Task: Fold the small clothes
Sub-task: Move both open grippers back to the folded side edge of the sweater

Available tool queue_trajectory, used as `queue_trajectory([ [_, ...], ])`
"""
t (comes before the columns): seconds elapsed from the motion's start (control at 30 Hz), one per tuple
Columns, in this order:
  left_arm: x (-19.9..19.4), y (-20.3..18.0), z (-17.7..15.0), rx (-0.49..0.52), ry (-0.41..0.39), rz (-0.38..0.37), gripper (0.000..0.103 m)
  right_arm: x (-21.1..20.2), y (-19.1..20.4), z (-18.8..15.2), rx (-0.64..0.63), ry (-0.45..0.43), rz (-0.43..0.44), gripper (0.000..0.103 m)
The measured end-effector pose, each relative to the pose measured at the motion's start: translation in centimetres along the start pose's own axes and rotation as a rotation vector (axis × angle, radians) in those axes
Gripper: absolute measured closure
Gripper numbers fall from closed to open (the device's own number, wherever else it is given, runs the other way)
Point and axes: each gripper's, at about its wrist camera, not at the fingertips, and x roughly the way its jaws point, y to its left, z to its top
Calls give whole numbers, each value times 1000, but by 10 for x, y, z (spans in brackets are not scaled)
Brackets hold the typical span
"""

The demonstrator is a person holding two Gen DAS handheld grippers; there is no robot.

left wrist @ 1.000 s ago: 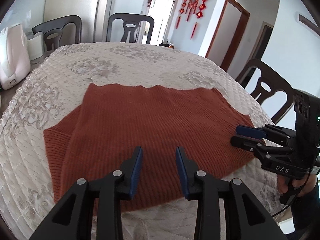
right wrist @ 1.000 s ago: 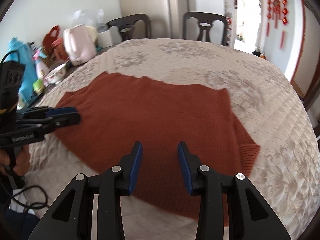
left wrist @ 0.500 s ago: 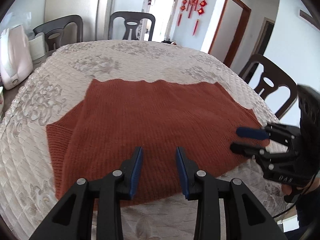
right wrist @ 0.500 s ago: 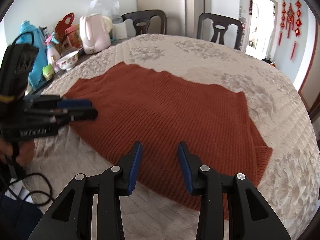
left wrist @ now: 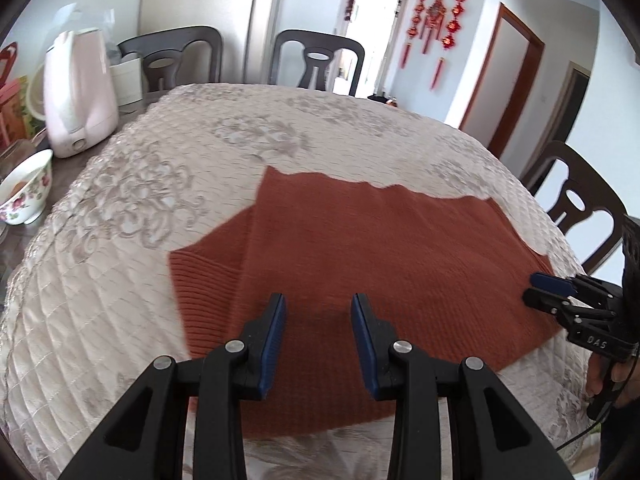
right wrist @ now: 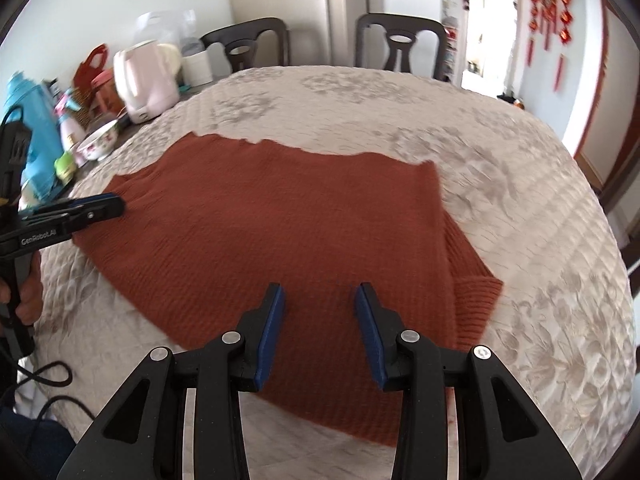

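a: sweater (left wrist: 360, 264) first, from your left wrist camera: it lies flat on the quilted tablecloth (left wrist: 100, 280), hem toward the far chairs (left wrist: 320, 60), one ribbed sleeve cuff (left wrist: 200, 288) sticking out on the side of the sweater nearest the pink kettle (left wrist: 80, 92). your left gripper (left wrist: 318, 320) hangs over the sweater's near edge, fingers spread, nothing between them.

b: and the other one in that view?

a: your right gripper (left wrist: 538, 292) sits at the sweater's opposite side edge; its fingers look stacked with a narrow gap, holding nothing that i can see.

b: right wrist camera?

a: same sweater (right wrist: 300, 232), with the other cuff (right wrist: 476, 300) poking out on the side away from the kettle (right wrist: 144, 80). the right gripper (right wrist: 320, 312) is spread wide above the sweater's near edge, empty. the left gripper (right wrist: 116, 206) shows beside the kettle-side edge, apart from the knit as far as i can tell.

b: so how do i start well?

a: i'd judge the sleeves come first. lower each claw onto its cuff, pinch the ribbing only, not the tablecloth, and carry both cuffs inward over the sweater's body evenly so the knit doesn't drag.
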Motion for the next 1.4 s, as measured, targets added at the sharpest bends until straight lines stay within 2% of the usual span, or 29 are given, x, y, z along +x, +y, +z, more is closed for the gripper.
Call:
queue_trajectory([
  [0.33, -4, 17, 6, -25, -31, 51, 66, 0, -6, 6, 22, -9, -11, 64],
  [0.43, -3, 24, 7, -43, -33, 66, 60, 0, -5, 7, 23, -14, -4, 64],
  [0.63, 7, 46, 5, -116, -12, 75, 55, 4, 1, 11, 12, -14, 10, 64],
  [0.77, 10, 56, 6, -170, -7, 36, 48, 6, 5, 13, 6, -16, 21, 65],
  [0.93, 10, 63, 4, -232, -6, -27, 47, 8, 6, 13, 7, -17, 27, 64],
  [1.1, 4, 74, -4, -287, -18, -31, 47, 9, 6, 12, 10, -21, 32, 64],
  [1.23, 6, 70, -4, -293, -13, -36, 47, 10, 5, 12, 13, -23, 39, 64],
  [1.33, 8, 64, -4, -305, 0, -122, 48, 9, 5, 10, 17, -30, 46, 64],
  [1.4, 9, 57, -5, -293, 7, -150, 53, 8, 4, 9, 20, -34, 53, 64],
])
